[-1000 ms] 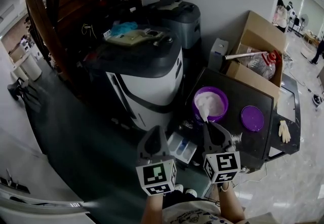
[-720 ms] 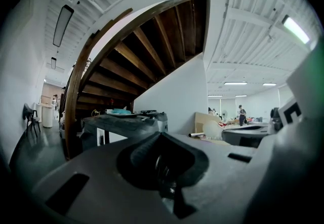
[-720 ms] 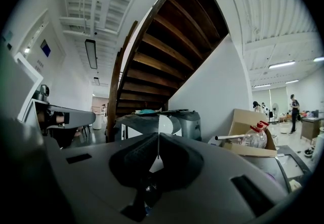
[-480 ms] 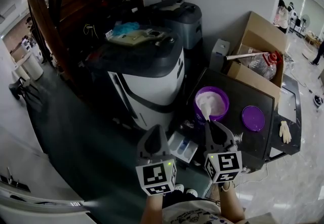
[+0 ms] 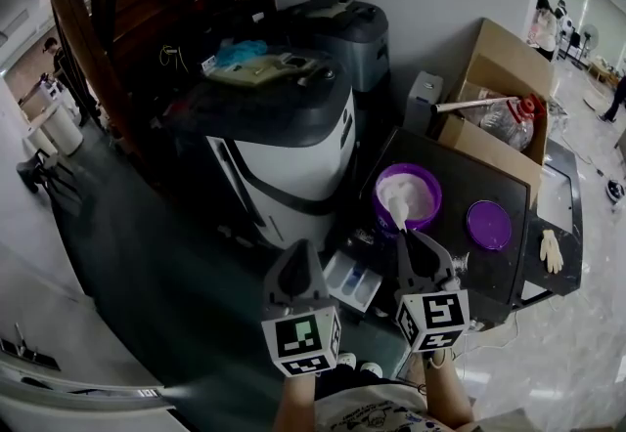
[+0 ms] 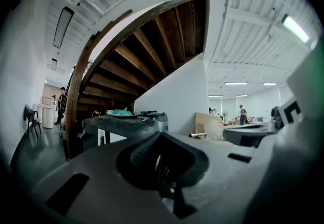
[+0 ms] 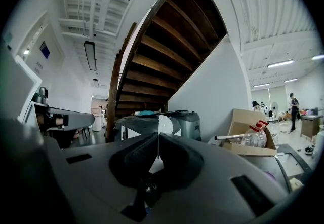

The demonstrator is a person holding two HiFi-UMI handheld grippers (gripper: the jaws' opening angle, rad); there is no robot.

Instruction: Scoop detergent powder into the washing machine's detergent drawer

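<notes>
Right gripper (image 5: pixel 407 237) fingers clenched white scoop (image 5: pixel 397 214) over powder (image 5: pixel 419 195) in purple tub (image 5: pixel 409 169); left gripper (image 5: pixel 298 248) fingers closed together, empty, near detergent drawer (image 5: pixel 354 284).

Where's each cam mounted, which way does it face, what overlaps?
Head view: on the person's head, steeply down at the washing machine, open detergent drawer, purple tub; shows left gripper, right gripper, forearms.
Left gripper view: on the left gripper, along its shut, empty jaws toward the staircase.
Right gripper view: on the right gripper, along jaws shut on the white scoop, same direction.
Shared: both gripper views show staircase, washing machine, cardboard box.
</notes>
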